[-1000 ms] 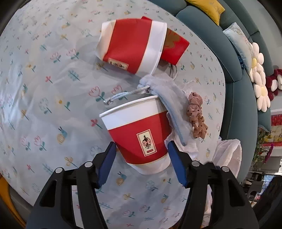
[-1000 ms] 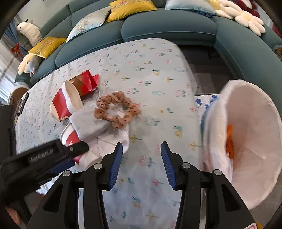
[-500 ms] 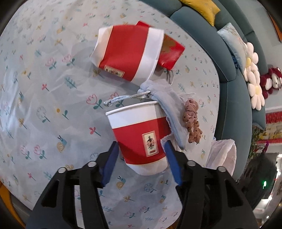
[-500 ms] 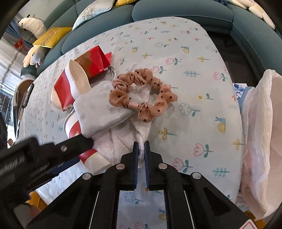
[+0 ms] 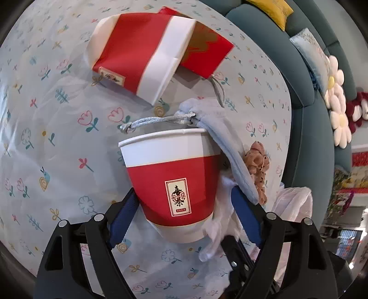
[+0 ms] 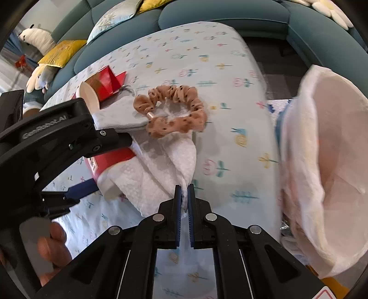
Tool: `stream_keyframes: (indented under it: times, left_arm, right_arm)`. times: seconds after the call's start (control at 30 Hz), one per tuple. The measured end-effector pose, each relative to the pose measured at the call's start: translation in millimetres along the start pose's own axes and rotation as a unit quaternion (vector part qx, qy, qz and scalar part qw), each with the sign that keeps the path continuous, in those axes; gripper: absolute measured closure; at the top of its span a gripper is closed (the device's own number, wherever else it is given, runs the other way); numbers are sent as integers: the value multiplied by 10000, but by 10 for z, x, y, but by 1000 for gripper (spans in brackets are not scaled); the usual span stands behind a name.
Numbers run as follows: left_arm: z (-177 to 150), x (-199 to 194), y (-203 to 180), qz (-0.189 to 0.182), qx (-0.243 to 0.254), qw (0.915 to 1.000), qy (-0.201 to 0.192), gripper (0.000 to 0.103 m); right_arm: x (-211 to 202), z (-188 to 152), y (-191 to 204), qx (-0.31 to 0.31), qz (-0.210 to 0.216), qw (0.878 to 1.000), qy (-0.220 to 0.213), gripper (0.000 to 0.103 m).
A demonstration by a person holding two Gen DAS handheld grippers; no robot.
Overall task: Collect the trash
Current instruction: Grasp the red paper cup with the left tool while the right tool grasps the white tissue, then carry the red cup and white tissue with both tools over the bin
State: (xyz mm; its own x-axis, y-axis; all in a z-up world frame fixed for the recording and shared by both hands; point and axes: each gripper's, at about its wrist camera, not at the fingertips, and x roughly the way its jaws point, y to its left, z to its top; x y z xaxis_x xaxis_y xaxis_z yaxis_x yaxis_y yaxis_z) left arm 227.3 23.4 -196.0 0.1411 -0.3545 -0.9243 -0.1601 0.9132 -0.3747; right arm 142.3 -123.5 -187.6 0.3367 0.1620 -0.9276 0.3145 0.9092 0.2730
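A red and white paper cup (image 5: 174, 184) lies on its side on the flowered tablecloth, between the blue pads of my left gripper (image 5: 184, 211); the jaws are open around it, not squeezing. It also shows in the right wrist view (image 6: 108, 161). My right gripper (image 6: 184, 191) is shut on a corner of a white paper towel (image 6: 161, 168) that lies beside the cup and under a tan scrunchie (image 6: 174, 110). A second, flattened red and white cup (image 5: 142, 55) lies farther off.
A grey drawstring pouch (image 5: 220, 128) lies between the cups and the scrunchie. A red packet (image 5: 207, 53) sits behind the flattened cup. A white-lined bin bag (image 6: 329, 174) opens at the right, off the table edge. A teal sofa (image 6: 218, 11) curves behind.
My right gripper closed on the paper towel's corner and has pulled it a little toward me. My left gripper moved closer around the cup.
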Motion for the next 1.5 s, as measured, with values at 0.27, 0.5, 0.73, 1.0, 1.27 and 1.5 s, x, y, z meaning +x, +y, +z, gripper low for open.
stream_keyframes:
  times: [0.27,0.5,0.73,1.0,1.27,1.5]
  left_arm:
    - [-117,-117,-99,-8,481,9988,-89,48]
    - [-229,-457,-154,-258,787,9963,-242,80]
    - [-402,-664,-136,-329,1060,9933,-324,94]
    - [-472,-611,-25,-365,923,9949,-194,93]
    - [-317,-722,262,-175,1239,9912,-435,62]
    - [-84,-537,175,-71,2281,9732,-299,63]
  right_arm:
    - [-246,-16,-149,199,39,9995,-262,98]
    - [-635,-15,-50,131,209,9973,-697,98]
    - [-998,5,26,104,273,9938,-1073,98]
    - [-1142,-144,-106,106,76,9940,-1086,98]
    - [-1135,-216,-291,288,68,9942,-1030,98]
    - [-1023,-199,-233,270,36,9956,-895,98]
